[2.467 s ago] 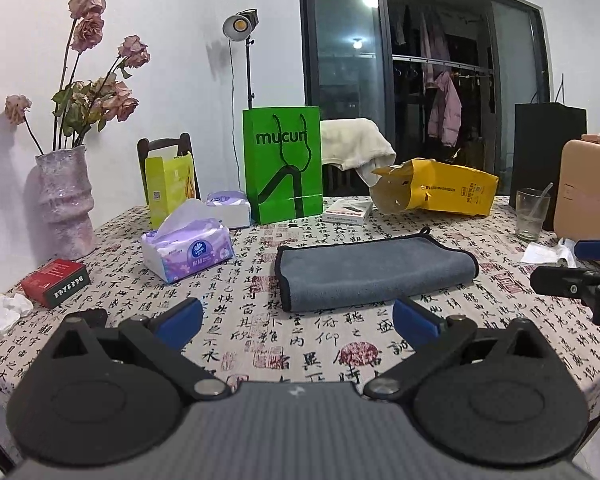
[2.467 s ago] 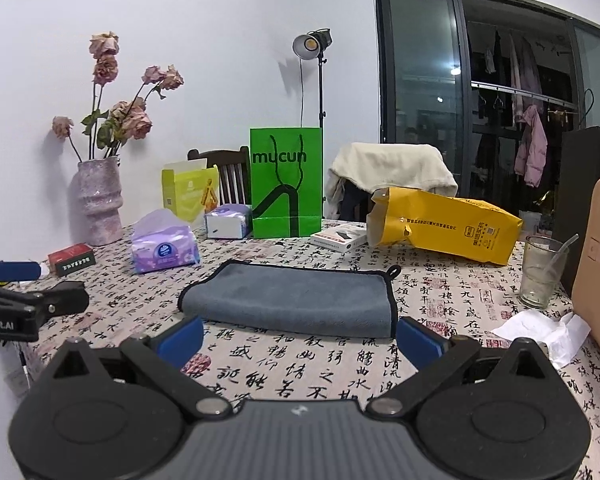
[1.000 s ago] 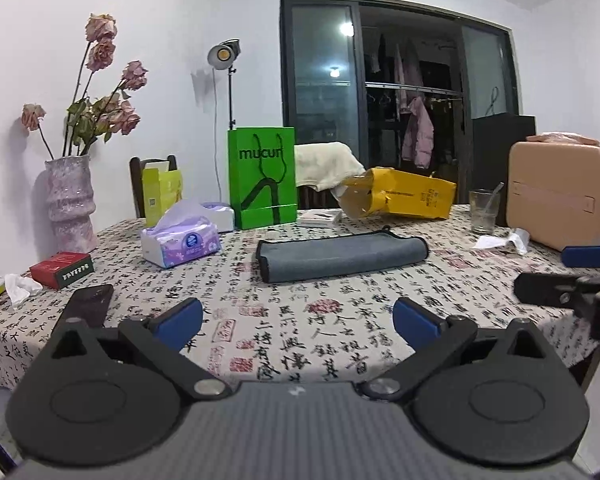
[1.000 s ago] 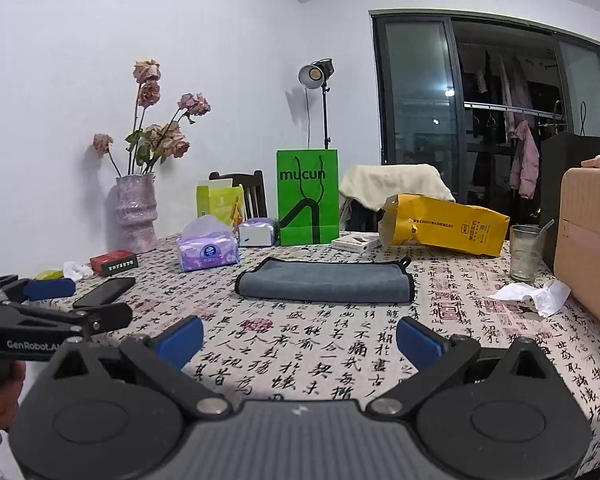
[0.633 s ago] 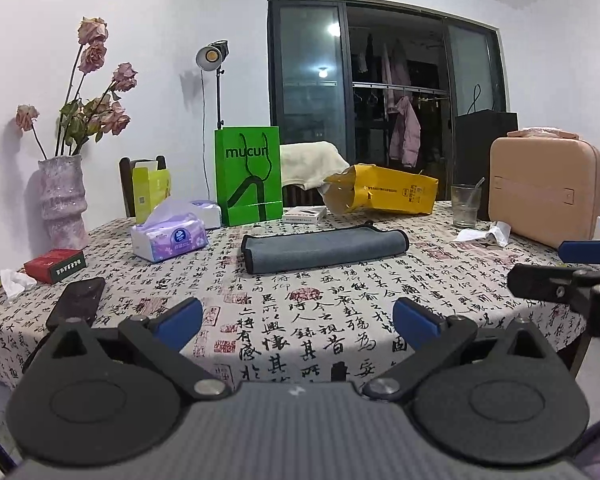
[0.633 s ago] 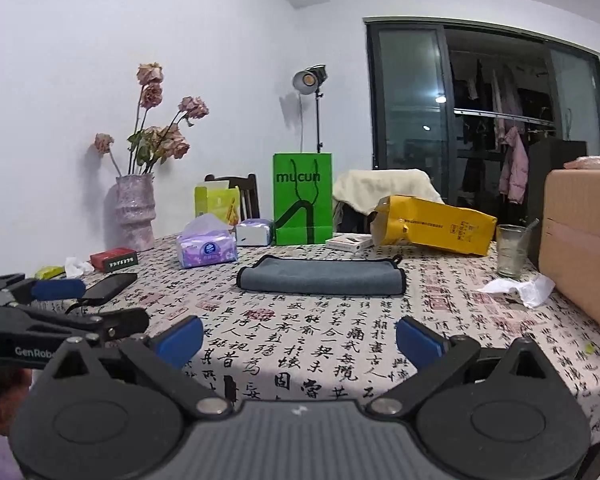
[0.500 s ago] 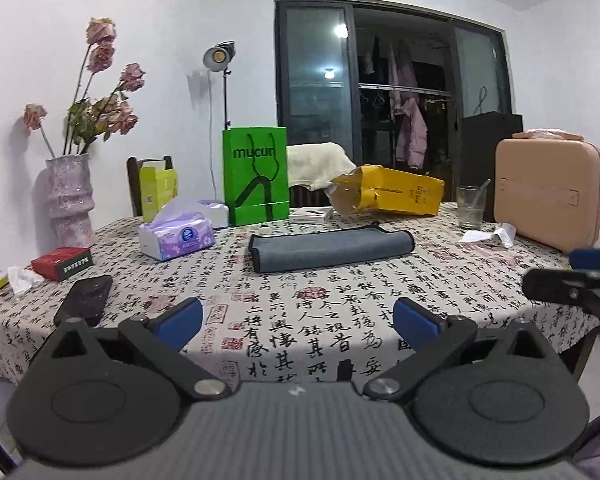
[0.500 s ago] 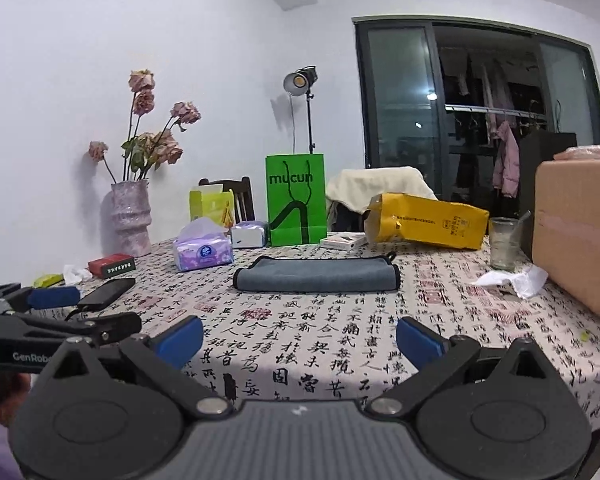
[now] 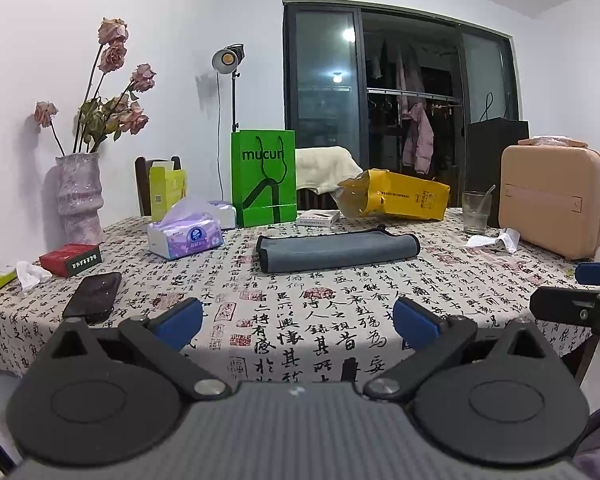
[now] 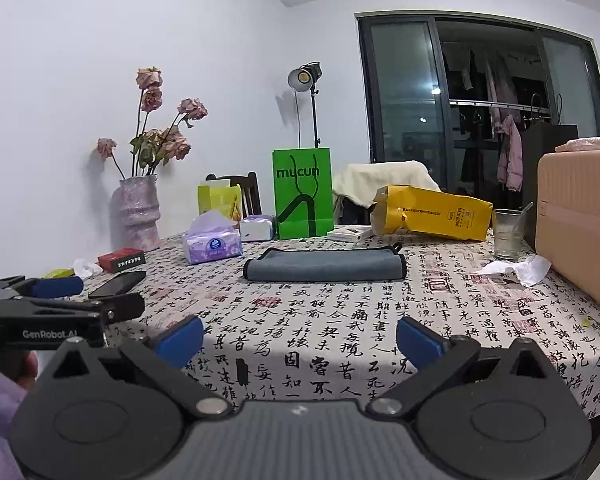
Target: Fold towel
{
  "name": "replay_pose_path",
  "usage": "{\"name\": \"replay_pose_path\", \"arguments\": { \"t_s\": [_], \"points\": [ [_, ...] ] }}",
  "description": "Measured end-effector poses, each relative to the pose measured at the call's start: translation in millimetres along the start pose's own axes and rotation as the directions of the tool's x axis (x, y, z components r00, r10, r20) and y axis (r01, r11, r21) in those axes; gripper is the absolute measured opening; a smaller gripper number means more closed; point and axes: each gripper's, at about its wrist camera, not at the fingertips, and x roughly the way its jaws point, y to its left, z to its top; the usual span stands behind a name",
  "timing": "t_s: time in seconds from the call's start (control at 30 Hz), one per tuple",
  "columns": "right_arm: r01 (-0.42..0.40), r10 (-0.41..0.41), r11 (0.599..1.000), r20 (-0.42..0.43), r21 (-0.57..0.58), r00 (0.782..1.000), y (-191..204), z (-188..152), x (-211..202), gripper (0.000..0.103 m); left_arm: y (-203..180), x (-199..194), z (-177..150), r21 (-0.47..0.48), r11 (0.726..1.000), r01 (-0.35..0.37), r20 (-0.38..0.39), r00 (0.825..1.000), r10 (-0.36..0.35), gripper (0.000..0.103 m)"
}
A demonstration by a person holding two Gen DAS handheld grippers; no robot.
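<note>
The grey towel (image 9: pixel 337 253) lies folded into a long flat strip mid-table on the calligraphy-print tablecloth (image 9: pixel 300 320), at about 12 o'clock from both cameras. The left gripper (image 9: pixel 297 321) is spread wide with nothing between its blue pads, hanging at the near table edge, well apart from the towel. Same deal for the right gripper (image 10: pixel 300 336): released, empty. A green bag (image 9: pixel 263 178) stands behind the towel, a tissue pack (image 9: pixel 185 235) at 10 o'clock, a phone (image 9: pixel 93 297) at 9 o'clock.
</note>
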Motion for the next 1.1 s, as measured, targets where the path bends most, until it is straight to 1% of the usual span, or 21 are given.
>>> {"name": "replay_pose_path", "arguments": {
  "t_s": [1.1],
  "points": [
    [-0.001,0.001,1.000,-0.009,0.008,1.000,-0.1,-2.5,2.0,0.103,-1.3,0.1,-0.6,0.005,1.000,0.003,0.002,1.000,-0.003,0.103]
  ]
}}
